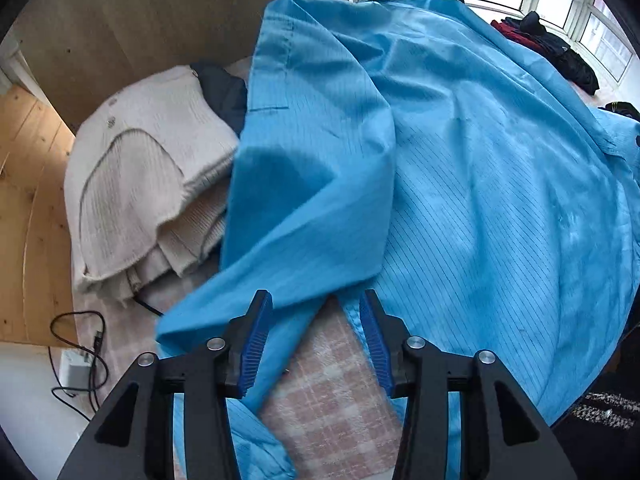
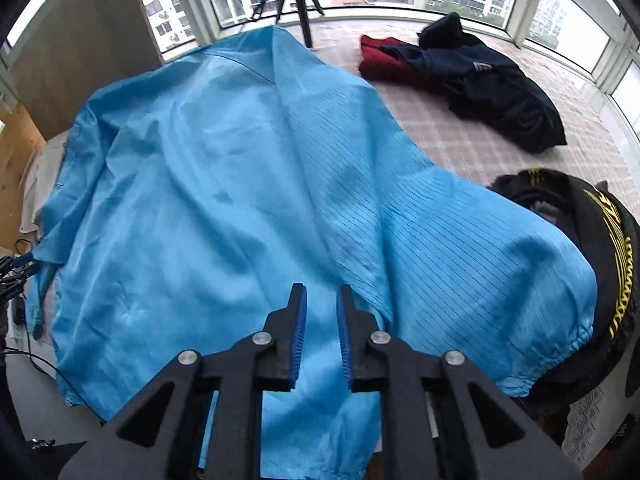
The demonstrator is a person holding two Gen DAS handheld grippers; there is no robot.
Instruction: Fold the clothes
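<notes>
A bright blue striped garment (image 1: 460,168) lies spread over the pink checked bed cover (image 1: 336,392); it also fills the right wrist view (image 2: 224,200). One sleeve is folded across its body and hangs toward my left gripper (image 1: 316,300), which is open, its jaws wide apart with a strip of blue fabric passing between them. My right gripper (image 2: 322,292) is open with a narrow gap, just above the garment's near edge, holding nothing. The other sleeve, with an elastic cuff (image 2: 540,364), lies to the right.
A folded cream knit sweater (image 1: 148,184) lies left of the blue garment. A charger and cable (image 1: 76,368) lie beyond the bed's edge. Dark and red clothes (image 2: 472,76) are heaped at the far side, a black-and-yellow garment (image 2: 600,248) at right, a tripod (image 2: 300,0) by the window.
</notes>
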